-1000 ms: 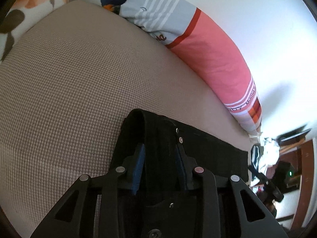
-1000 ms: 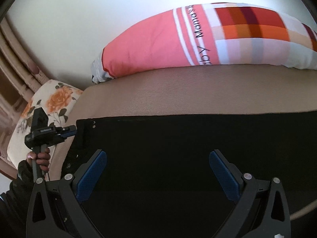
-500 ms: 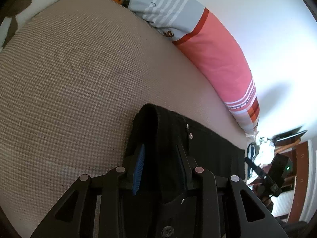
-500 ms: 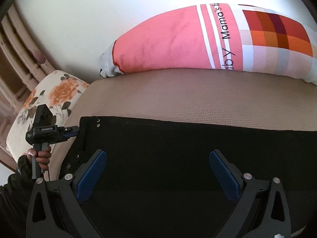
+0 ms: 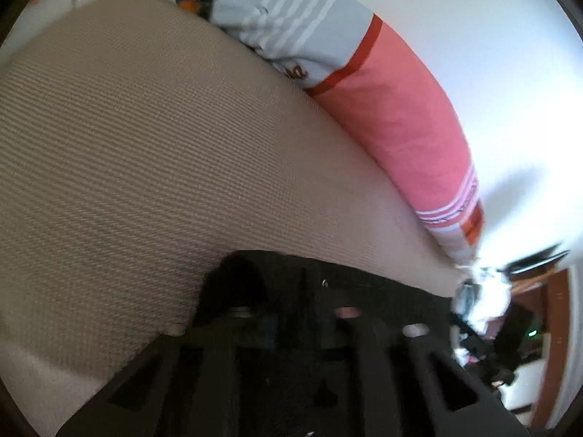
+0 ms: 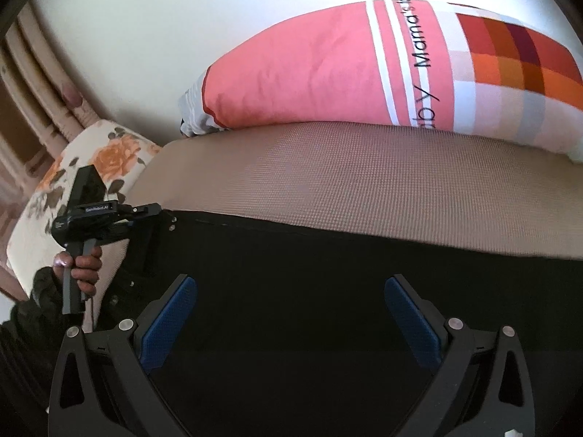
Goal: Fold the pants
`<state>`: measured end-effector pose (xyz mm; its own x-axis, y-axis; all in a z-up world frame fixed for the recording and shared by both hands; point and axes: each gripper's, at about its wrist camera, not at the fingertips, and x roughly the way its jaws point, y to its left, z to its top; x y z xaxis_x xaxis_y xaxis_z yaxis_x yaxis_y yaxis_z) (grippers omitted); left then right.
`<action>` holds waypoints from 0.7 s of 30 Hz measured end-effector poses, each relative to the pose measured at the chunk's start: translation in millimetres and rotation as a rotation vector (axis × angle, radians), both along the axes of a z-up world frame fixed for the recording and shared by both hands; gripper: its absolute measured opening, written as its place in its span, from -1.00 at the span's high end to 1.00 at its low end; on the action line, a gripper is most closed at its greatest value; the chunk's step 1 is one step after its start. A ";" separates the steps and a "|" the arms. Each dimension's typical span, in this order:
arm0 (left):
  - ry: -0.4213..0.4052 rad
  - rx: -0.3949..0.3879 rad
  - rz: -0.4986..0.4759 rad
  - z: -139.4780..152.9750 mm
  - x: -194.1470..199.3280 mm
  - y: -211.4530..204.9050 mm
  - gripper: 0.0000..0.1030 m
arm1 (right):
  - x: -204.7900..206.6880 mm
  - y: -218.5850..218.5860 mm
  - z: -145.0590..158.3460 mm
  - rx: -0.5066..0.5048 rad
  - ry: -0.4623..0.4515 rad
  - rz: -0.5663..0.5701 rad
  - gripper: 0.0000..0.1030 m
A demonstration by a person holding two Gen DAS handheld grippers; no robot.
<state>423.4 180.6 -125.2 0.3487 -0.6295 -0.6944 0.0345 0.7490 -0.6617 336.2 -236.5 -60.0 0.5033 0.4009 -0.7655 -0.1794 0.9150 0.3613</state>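
Note:
Black pants lie flat across a beige bed. My left gripper is shut on the waistband end of the pants; its view is blurred. In the right wrist view the left gripper shows at the far left, clamped on the waistband corner by the buttons. My right gripper is open, wide apart, hovering over the middle of the pants and holding nothing.
A long pink, white and checked pillow lies along the white wall behind the bed; it also shows in the left wrist view. A floral cushion sits at the bed's left end. Room clutter lies beyond the bed.
My left gripper has closed further on the waistband and is moving, blurring its view. My right gripper has stayed open and shifted slightly over the pants.

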 end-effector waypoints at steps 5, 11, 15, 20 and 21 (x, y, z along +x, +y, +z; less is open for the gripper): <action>-0.141 -0.032 -0.011 42.1 -26.6 -6.9 0.84 | 28.4 -7.6 -1.3 -0.088 0.008 0.134 -1.00; -0.319 -0.008 -0.097 93.9 -70.5 -17.2 0.84 | 63.3 -1.2 -3.2 -0.091 0.066 0.446 -0.98; -0.359 -0.027 -0.103 108.4 -93.1 -5.0 0.84 | 81.8 8.5 -11.6 -0.062 0.139 0.638 -0.82; -0.371 -0.024 -0.087 112.7 -99.3 -6.5 0.84 | 102.4 22.9 -26.1 -0.082 0.229 0.765 -0.65; -0.370 -0.021 -0.081 113.0 -101.4 -4.2 0.84 | 103.2 23.6 -30.3 -0.089 0.248 0.785 -0.51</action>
<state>322.0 176.4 -12.1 0.5224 -0.6779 -0.5173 0.3326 0.7205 -0.6084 439.4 -212.9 -90.4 -0.0849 0.4979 -0.8631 -0.7027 0.5841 0.4061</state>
